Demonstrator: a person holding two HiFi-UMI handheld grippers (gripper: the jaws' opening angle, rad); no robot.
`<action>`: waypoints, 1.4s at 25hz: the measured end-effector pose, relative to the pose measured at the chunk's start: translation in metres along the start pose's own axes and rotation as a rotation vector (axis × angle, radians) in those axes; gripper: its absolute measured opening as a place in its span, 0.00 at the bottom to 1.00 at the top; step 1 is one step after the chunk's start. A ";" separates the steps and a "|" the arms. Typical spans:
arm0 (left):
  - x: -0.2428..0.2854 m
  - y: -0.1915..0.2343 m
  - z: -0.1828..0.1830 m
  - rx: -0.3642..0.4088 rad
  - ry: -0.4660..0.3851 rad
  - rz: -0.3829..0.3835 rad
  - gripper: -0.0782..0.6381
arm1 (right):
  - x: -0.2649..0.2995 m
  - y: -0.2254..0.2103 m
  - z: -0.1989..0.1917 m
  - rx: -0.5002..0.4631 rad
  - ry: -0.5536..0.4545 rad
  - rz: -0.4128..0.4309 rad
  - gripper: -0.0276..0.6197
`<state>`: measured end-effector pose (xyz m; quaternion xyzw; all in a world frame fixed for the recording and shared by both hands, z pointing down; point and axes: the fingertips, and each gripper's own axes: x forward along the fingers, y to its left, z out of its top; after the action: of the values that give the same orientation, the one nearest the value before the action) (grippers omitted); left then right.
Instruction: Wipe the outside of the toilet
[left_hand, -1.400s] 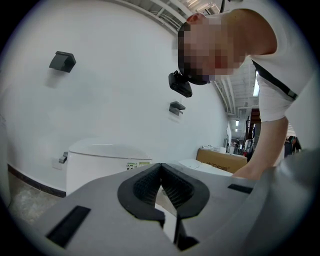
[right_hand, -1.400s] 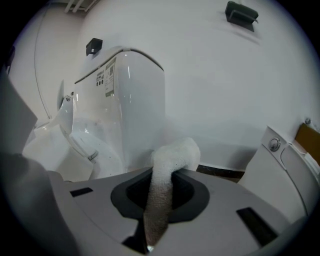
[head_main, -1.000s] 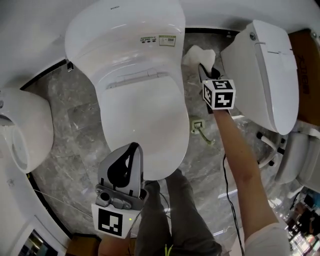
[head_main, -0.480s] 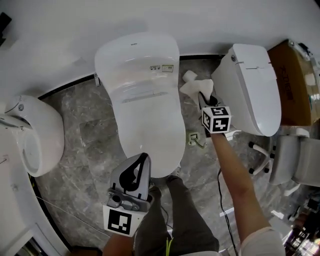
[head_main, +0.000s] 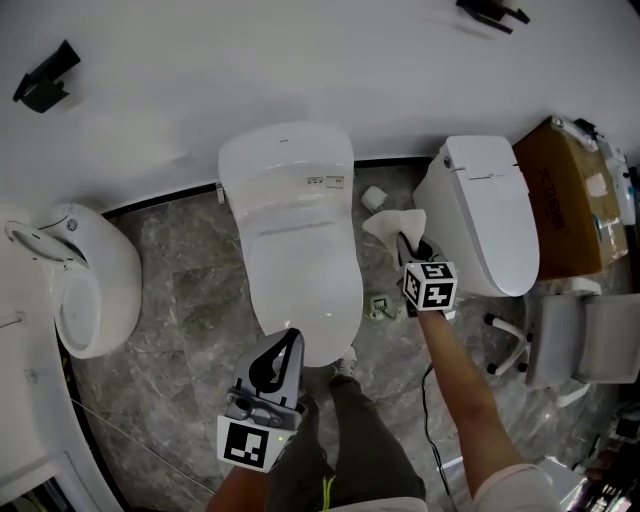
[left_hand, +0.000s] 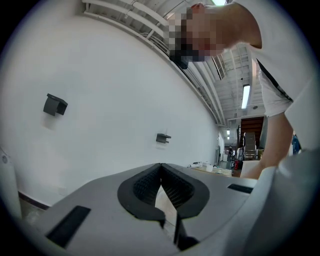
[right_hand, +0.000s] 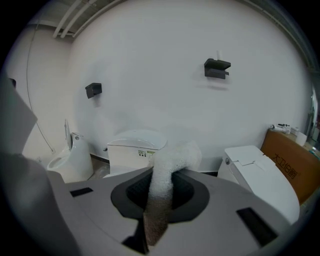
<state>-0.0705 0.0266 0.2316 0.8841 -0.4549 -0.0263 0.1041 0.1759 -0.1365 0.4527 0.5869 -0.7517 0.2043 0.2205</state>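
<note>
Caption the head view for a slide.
Right gripper holds a white cloth between the middle toilet and the right toilet; left gripper, shut and empty, hangs at the middle toilet's front.

Toilets 3: left toilet (head_main: 85, 285), centre toilet (head_main: 295, 240), right toilet (head_main: 490, 215) | grippers 2: left gripper (head_main: 291, 335), right gripper (head_main: 405, 241) | cloth (head_main: 392, 222) 1 | wall brackets 2: upper-left bracket (head_main: 45, 75), upper-right bracket (head_main: 490, 12)

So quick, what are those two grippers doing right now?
Left gripper: closed, empty.
Right gripper: closed on a white cloth.
</note>
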 end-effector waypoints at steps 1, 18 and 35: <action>-0.003 -0.005 0.006 -0.001 -0.002 0.003 0.13 | -0.012 0.003 0.001 0.006 0.002 0.004 0.15; -0.010 -0.063 0.115 0.118 -0.039 -0.009 0.13 | -0.168 0.010 0.109 0.009 -0.129 0.062 0.15; -0.059 -0.100 0.232 0.127 -0.186 -0.031 0.13 | -0.335 0.055 0.282 -0.021 -0.416 0.137 0.15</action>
<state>-0.0583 0.0939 -0.0186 0.8895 -0.4496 -0.0811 0.0050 0.1684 -0.0185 0.0272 0.5617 -0.8212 0.0855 0.0522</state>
